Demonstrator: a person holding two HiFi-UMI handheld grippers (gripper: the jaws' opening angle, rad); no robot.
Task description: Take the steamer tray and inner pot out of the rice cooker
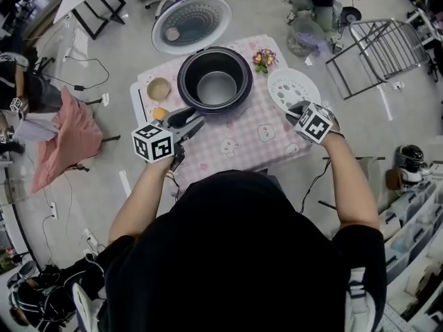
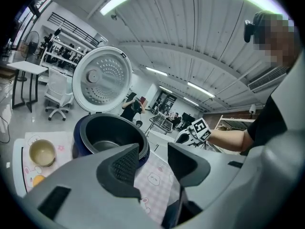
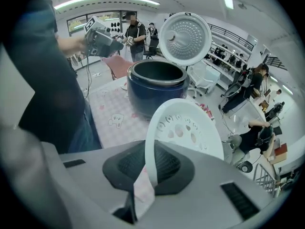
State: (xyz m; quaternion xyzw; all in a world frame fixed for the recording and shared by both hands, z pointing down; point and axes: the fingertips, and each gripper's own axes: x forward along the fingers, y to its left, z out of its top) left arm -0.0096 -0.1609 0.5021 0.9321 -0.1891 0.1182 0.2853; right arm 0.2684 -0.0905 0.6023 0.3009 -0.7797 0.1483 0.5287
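The dark blue rice cooker [image 1: 214, 81] stands open on the pink checked table [image 1: 239, 144], its white lid [image 1: 192, 21] tipped back. The dark inner pot [image 1: 217, 87] sits inside it. My right gripper [image 1: 297, 111] is shut on the rim of the white perforated steamer tray [image 1: 293, 88], held at the table's right edge beside the cooker; the right gripper view shows the tray [image 3: 188, 130] clamped edge-on between the jaws. My left gripper [image 1: 196, 122] is open and holds nothing, just in front of the cooker [image 2: 112, 137], with its jaws apart.
A small tan bowl [image 1: 158, 88] and an orange item [image 1: 160, 113] lie left of the cooker, a flower decoration [image 1: 263, 59] behind it on the right. A pink cloth on a chair [image 1: 69, 137] stands left; a metal rack [image 1: 387, 47] stands far right.
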